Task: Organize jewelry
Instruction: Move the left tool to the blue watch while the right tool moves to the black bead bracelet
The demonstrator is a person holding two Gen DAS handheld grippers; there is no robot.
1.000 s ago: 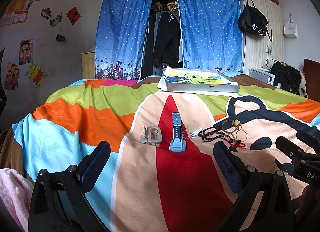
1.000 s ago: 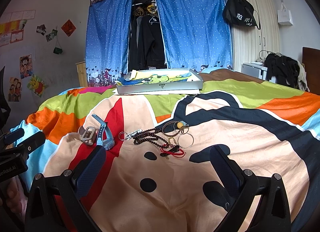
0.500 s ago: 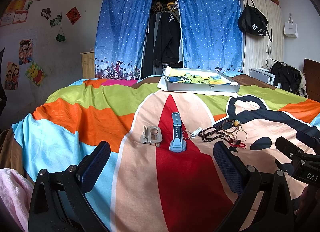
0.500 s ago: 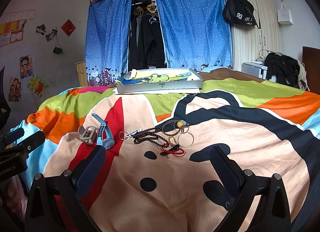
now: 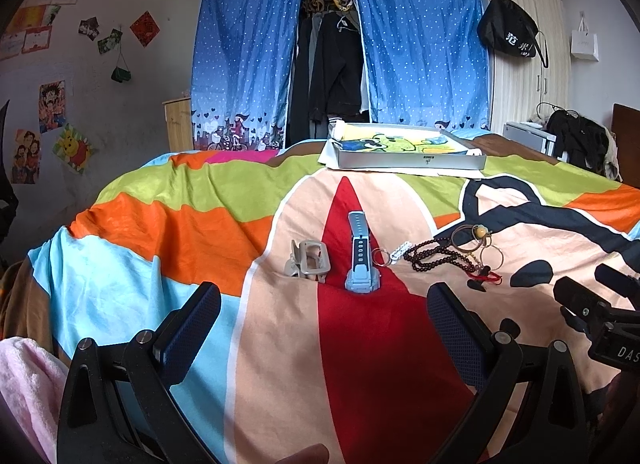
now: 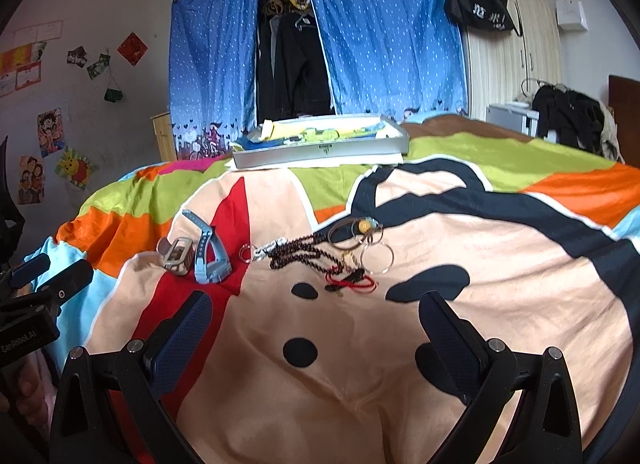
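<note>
Left gripper (image 5: 322, 314) is hanging wide open over the bed (image 5: 160, 232), holding nothing, touching nothing. Right gripper (image 6: 314, 320) likewise spread wide and empty. Ahead, the clip (image 5: 307, 264), watch (image 5: 360, 254), keyring (image 5: 382, 256), beads (image 5: 438, 256) and bangles (image 5: 482, 242) are lying in a row on the bedspread; tray (image 5: 412, 161) is sitting well beyond. Versus 0.5 s ago: left view unchanged; right view is sitting slightly closer to the jewelry.

Bed cover (image 5: 192, 223): fills the lower frame; everything rests on it.
Hair clip (image 5: 308, 264): centre, leftmost of the row.
Watch (image 5: 360, 254): just right of the clip.
Key ring (image 5: 380, 256): right of the watch.
Bead strand (image 5: 436, 256): further right, beside the rings (image 5: 486, 248).
Tray (image 5: 408, 151): behind, upper centre.
</note>
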